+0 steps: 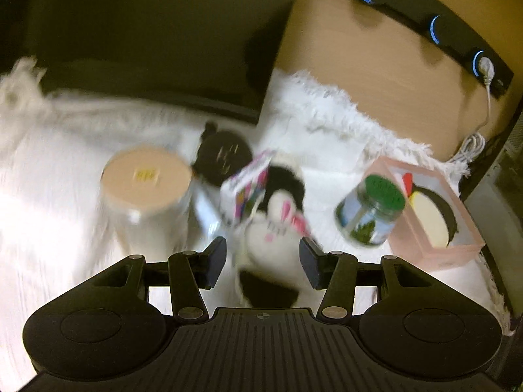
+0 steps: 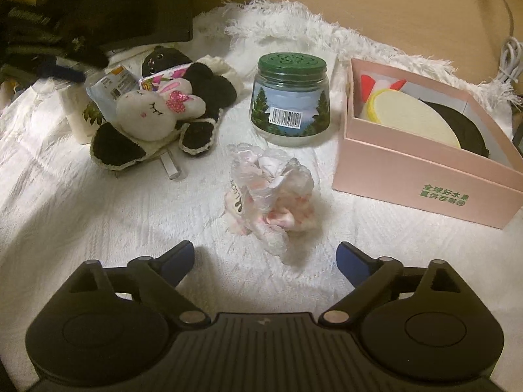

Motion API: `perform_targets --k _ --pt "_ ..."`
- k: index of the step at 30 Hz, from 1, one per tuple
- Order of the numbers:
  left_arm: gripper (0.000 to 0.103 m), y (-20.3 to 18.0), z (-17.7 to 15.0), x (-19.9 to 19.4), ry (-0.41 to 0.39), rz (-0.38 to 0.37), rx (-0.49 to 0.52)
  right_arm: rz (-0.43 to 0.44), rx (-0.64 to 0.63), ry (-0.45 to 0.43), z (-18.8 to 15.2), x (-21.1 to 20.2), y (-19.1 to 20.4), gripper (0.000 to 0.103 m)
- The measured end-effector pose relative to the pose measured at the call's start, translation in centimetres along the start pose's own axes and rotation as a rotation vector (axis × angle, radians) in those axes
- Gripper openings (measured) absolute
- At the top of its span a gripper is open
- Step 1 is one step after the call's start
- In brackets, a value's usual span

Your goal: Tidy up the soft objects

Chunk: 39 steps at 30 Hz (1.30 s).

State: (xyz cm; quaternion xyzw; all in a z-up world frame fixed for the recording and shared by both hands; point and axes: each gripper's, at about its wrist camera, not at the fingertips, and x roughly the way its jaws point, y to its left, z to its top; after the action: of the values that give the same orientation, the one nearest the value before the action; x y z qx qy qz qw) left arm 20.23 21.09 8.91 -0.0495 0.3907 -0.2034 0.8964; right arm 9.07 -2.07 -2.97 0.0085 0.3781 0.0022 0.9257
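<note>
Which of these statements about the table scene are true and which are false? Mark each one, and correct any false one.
1. The right gripper is open, with nothing between its fingers. True.
2. The pink box is empty. False: it holds soft items, including a yellow and cream round plush piece.
3. The glass jar has a green lid. True.
4. The bunny plush lies inside the pink box. False: it lies on the white cloth, on top of black and cream knitted slippers.
5. The crumpled pink and white fabric bundle lies on the cloth ahead of the right gripper. True.
6. The left gripper is shut on the jar. False: it is open.
</note>
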Motion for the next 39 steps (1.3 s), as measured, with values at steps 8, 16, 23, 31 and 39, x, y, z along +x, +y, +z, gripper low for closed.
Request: perform_targets --k 8,16,23,31,39 --pt "0.054 -3.6 -2.7 2.4 0.117 -0.143 0.112 0.005 0.008 -0.021 -0.5 -0.3 0.1 0.102" --pt "0.044 -5.3 -2.0 8.7 0.253 -0.082 -0.037 0.029 -0.028 -0.006 -0.3 0.0 0.1 0.103" --pt "0.04 -6.4 -0.7 10.9 0.227 0.006 -0.055 0.029 -0.026 -0.013 -0.4 0.0 0.2 0.103" --pt "0.034 -6.3 -1.6 10.7 0.175 0.009 0.002 0.028 -0.026 -0.012 -0.5 0.0 0.2 0.103" --pt "0.012 -5.6 -2.9 9.0 0.227 -0.028 0.008 0.028 -0.025 -0.013 -0.5 -0.1 0.2 0.103"
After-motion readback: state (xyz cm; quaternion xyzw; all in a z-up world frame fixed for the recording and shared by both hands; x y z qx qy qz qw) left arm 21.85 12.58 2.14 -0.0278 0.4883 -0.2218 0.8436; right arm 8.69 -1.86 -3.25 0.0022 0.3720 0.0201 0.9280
